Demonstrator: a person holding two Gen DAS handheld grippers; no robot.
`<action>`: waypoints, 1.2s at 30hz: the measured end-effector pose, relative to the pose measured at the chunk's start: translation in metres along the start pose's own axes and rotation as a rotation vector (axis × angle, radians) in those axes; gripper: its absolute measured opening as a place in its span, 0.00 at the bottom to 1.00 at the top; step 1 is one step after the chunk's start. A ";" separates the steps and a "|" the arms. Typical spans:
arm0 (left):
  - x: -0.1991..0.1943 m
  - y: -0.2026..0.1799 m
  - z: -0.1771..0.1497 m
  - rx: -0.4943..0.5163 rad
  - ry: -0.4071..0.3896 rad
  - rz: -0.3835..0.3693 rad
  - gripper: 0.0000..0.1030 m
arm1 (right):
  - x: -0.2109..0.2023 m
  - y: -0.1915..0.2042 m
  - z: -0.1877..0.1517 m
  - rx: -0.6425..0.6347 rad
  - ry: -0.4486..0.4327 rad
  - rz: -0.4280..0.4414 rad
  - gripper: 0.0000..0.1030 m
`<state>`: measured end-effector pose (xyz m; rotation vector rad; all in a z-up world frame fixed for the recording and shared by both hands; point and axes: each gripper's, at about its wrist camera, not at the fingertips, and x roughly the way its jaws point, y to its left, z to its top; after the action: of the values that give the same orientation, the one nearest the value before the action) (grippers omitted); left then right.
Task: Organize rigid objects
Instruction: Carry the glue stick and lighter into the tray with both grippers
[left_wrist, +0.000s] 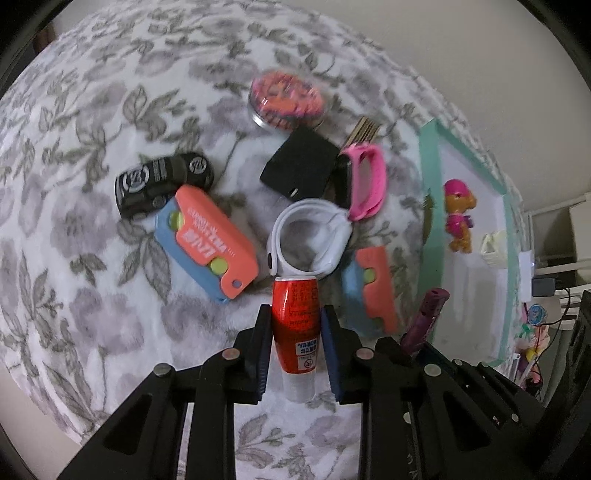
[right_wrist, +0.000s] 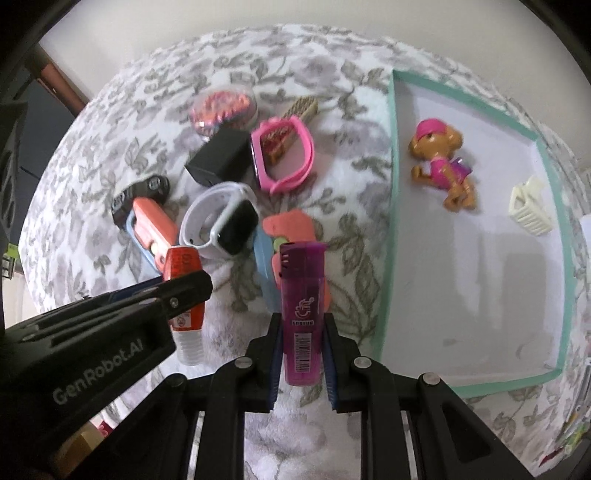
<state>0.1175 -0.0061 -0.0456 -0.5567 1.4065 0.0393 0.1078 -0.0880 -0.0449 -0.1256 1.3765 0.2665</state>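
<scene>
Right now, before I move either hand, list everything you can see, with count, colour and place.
lighter: 1, purple, in right jaws
tube: 1, red, white cap, in left jaws
tray: 1, teal rim, white floor, right of pile
toy dog: 1, brown and pink, in tray
hair clip: 1, cream, in tray
smartwatch: 1, white, pile centre
sunglasses: 1, pink, pile
cases: 2, coral and blue, pile
toy car: 1, black, pile
black box: 1, pile
round tin: 1, far side
left gripper: shut
right gripper: shut

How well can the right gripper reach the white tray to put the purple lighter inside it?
Probably yes. The right gripper holds the purple lighter, and the tray lies just beside it with bare floor near; the dog figure and clip sit farther back.
</scene>
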 end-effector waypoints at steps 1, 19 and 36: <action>-0.004 -0.001 0.000 0.005 -0.008 -0.006 0.26 | -0.005 -0.002 0.002 0.005 -0.012 0.006 0.20; -0.063 -0.053 -0.009 0.188 -0.286 -0.171 0.26 | -0.071 -0.059 0.004 0.140 -0.260 -0.099 0.20; -0.013 -0.121 -0.029 0.410 -0.272 -0.120 0.26 | -0.072 -0.140 -0.006 0.335 -0.255 -0.220 0.20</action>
<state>0.1307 -0.1192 0.0064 -0.2805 1.0740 -0.2563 0.1264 -0.2322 0.0155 0.0361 1.1243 -0.1307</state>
